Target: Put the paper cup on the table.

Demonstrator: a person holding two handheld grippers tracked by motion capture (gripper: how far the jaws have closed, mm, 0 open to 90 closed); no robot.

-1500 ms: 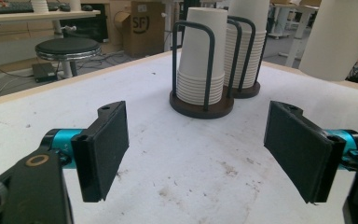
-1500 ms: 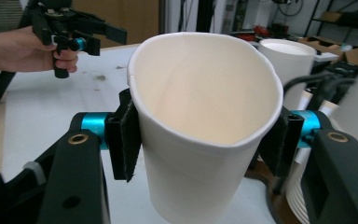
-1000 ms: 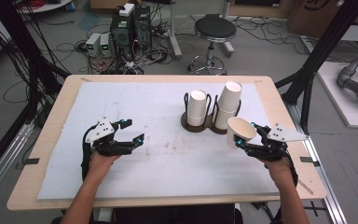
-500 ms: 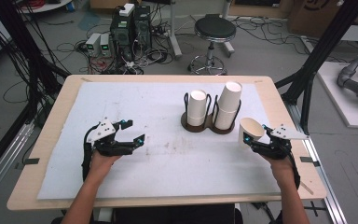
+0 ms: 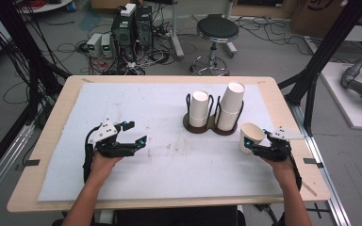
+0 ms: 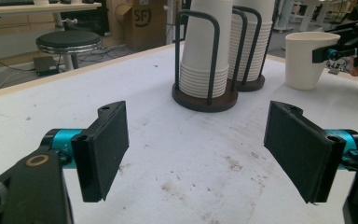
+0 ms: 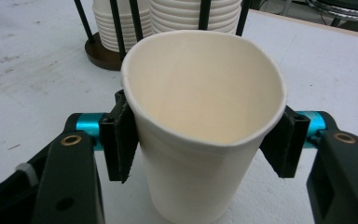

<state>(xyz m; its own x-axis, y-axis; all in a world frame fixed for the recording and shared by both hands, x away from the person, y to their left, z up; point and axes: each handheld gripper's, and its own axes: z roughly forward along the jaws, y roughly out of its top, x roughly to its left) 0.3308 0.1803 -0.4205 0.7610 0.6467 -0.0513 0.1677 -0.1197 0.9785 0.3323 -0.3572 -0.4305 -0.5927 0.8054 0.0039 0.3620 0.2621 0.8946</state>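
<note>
Cup look: the paper cup (image 7: 200,126) is plain off-white, tapering towards its base, with a thin rolled rim; the rim is squeezed a little out of round and the inside is bare.
Cup place: in the high view the paper cup (image 5: 250,137) stands upright at the right of the frame, on the white mat (image 5: 169,160) of the desk (image 5: 47,141), just to the lower right of the cup rack (image 5: 212,126).
Right gripper: my right gripper (image 7: 205,133) has a pad at each side of the cup just under the rim, touching the wall; its jaws have just been opening with the cup between them.
Left gripper: my left gripper (image 6: 205,149) sits at the lower left of the high view with jaws spread wide and only the stained mat between them.
Rack: two stacks of upturned cups (image 6: 203,51) stand in the black wire loops, the right stack taller in the high view.
Change, cup: a second ago I held it tilted, mouth towards the camera, above the mat; now it is upright and lower, its base on or just above the mat.
Change, right hand: it has come down slightly.
Change, left hand: same spot, same spread.
</note>
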